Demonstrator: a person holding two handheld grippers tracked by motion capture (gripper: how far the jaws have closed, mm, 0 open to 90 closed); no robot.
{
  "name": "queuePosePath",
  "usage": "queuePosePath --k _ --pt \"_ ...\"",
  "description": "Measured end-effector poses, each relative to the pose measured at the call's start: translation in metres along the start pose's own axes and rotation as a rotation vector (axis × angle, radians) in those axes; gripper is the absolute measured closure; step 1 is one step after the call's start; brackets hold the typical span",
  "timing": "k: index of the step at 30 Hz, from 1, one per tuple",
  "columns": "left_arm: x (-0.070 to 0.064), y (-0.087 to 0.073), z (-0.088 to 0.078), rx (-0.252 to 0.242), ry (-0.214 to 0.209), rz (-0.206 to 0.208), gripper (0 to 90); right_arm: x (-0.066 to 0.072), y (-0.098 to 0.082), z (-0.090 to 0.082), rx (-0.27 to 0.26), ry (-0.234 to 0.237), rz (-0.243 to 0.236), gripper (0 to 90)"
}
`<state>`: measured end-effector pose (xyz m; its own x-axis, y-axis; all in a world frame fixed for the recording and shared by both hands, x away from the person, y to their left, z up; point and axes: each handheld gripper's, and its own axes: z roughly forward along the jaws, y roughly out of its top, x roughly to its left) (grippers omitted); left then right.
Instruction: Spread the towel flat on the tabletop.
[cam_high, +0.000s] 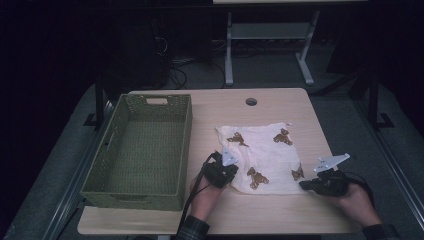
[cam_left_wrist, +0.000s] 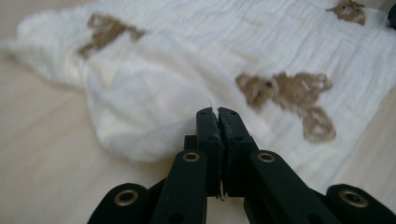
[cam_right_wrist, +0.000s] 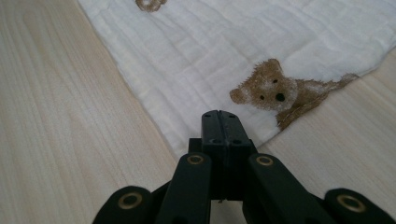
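A white cloth (cam_high: 262, 150) printed with brown teddy bears lies on the wooden table (cam_high: 270, 215), right of centre. My left gripper (cam_high: 234, 172) is at the cloth's near left edge. In the left gripper view its jaws (cam_left_wrist: 218, 112) are shut with a sliver of white fabric pinched between them, and the cloth (cam_left_wrist: 154, 84) bunches up beside them. My right gripper (cam_high: 303, 185) is at the near right corner. Its jaws (cam_right_wrist: 220, 114) are shut where the cloth's (cam_right_wrist: 210, 51) two edges meet, beside a bear print (cam_right_wrist: 271, 91).
A green woven basket (cam_high: 150, 196) stands on the left half of the table, with nothing in it. A round cable hole (cam_high: 251, 101) sits near the far edge. Bare wood lies in front of the cloth and to its right.
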<state>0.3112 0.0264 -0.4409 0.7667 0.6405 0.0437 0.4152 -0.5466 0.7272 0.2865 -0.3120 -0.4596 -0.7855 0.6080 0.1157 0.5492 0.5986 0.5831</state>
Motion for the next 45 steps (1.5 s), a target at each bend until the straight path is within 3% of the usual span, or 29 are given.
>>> queuePosePath --k 3,7,11,14,17,21,28,33,38,40,45 --pt "-0.005 0.021 0.013 0.011 -0.013 0.062 87.5 0.0 0.0 0.0 0.001 0.001 0.001 89.6" --pt "-0.014 0.045 0.04 0.034 -0.047 0.108 87.3 -0.001 0.0 0.0 -0.002 0.006 -0.003 89.7" --pt "-0.015 0.062 0.062 0.016 -0.071 0.119 83.1 -0.001 0.0 0.0 -0.001 0.005 -0.002 89.7" --pt "-0.012 0.067 0.056 -0.025 -0.085 0.104 80.4 -0.001 0.0 0.0 -0.001 0.004 -0.008 89.6" --pt "-0.007 0.064 0.039 -0.061 -0.075 0.074 79.4 -0.001 -0.001 0.0 -0.001 0.006 -0.006 89.7" --pt "-0.002 0.053 0.028 -0.053 -0.106 0.041 75.6 -0.002 0.0 0.0 -0.003 0.005 -0.013 89.7" --pt "-0.019 0.036 0.043 -0.014 -0.168 0.049 66.6 -0.001 0.0 0.0 0.0 0.003 -0.004 89.7" --pt "-0.027 0.034 0.057 0.011 -0.159 0.07 66.2 -0.001 0.0 0.0 -0.001 0.002 -0.007 89.7" --pt "-0.028 0.031 0.065 0.04 -0.13 0.086 76.3 -0.001 0.0 0.0 -0.001 0.004 -0.007 89.7" --pt "-0.028 0.03 0.065 0.046 -0.13 0.098 86.6 -0.001 0.0 0.0 -0.001 0.004 -0.007 89.7" --pt "-0.024 0.03 0.057 0.025 -0.151 0.059 89.8 -0.001 0.0 0.0 0.0 0.001 -0.009 89.7"
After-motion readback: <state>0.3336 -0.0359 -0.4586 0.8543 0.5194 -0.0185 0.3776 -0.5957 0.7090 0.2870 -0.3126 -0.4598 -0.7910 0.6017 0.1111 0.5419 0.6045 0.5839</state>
